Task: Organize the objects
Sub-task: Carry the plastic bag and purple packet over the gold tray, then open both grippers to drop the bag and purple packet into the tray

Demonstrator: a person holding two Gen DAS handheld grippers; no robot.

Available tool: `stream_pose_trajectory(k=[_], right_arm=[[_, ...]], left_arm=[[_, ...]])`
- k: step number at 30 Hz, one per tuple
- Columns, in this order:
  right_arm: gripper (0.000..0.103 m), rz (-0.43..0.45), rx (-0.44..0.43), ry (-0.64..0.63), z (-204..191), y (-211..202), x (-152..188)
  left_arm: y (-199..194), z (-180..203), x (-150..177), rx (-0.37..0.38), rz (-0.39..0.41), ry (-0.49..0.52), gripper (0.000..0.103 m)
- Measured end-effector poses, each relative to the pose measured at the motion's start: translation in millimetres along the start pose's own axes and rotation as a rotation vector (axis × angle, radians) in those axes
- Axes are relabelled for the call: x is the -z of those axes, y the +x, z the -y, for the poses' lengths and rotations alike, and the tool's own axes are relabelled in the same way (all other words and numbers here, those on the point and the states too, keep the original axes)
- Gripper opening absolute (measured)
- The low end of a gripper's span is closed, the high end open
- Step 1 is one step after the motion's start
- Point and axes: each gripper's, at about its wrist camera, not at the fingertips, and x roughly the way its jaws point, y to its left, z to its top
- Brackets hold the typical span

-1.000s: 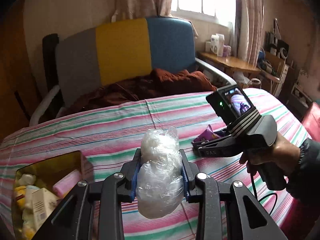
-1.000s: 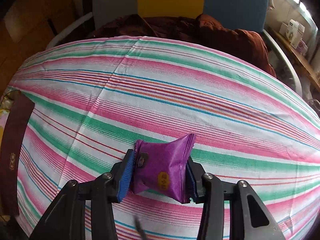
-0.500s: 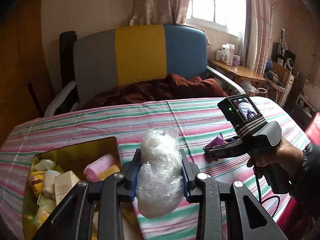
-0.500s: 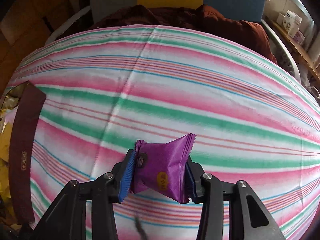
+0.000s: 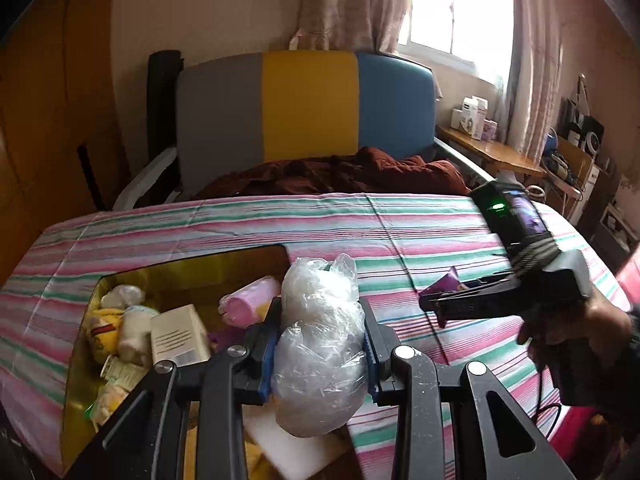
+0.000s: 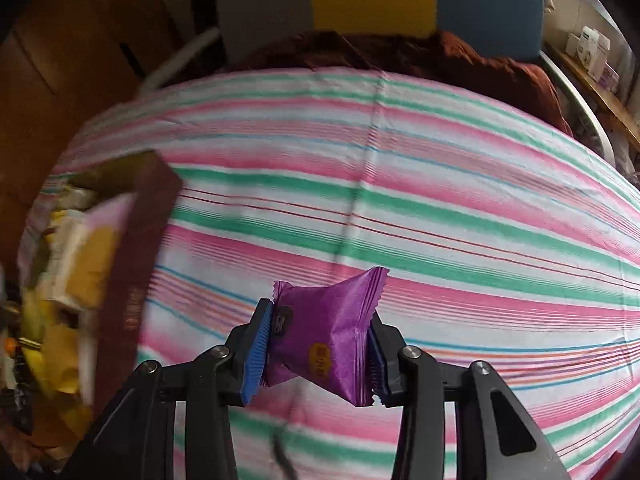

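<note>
Left gripper (image 5: 320,344): its blue pads are clamped narrow on a crumpled clear plastic bag (image 5: 318,344), which bulges above and below the jaws; the bag is held over the near right part of the open box.
Right gripper (image 6: 318,346): a purple snack packet (image 6: 326,328) is pinched between its pads, above the striped cloth; the jaws have just been closing a little on the packet, which is dented at its sides.
Gold-lined box (image 5: 132,276): it lies on the cloth at the left, already crowded with a pink bottle (image 5: 250,300), a white carton (image 5: 180,336) and small wrapped items.
Step in hand: both items are judged to be on their way into the box.
Release advice: the bag is best lowered into a free gap before the jaws are opened, since it is light and may spring out; the packet is best brought over the dark box wall (image 6: 136,280) afterwards, so that the two grippers are not crowded together.
Striped tablecloth (image 5: 400,232): no other loose items are seen on it.
Risk: the packet may be crushed if it is squeezed harder.
</note>
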Motion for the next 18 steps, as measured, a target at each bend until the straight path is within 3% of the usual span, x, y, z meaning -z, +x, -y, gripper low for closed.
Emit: stream_pose_trajectory(k=[6,12,14,16,18], right_arm=[[0.042,0.108,-0.135,-0.087,-63,-36,4],[0.043,0.129,-0.266,-0.205,-138,-43,5],[0.051,0.108,-0.319,-0.242,-160,-36,4],[0.059,0.1,-0.321,-0.264,-177,-37,9],[0.063,0.086,-0.314,-0.274,-189,-30,11]], left_arm=[[-11,-61,4,-0.04,-0.015,-0.115,0.035],[-9,-115,17,-0.108,-0.051,-0.203,0.036],[-7,-128,21,-0.12,-0.06,-0.223,0.043],[-5,-138,23,-0.12,-0.068,-0.248,0.06],[-7,-142,24,-0.128,-0.058,-0.257,0.065]])
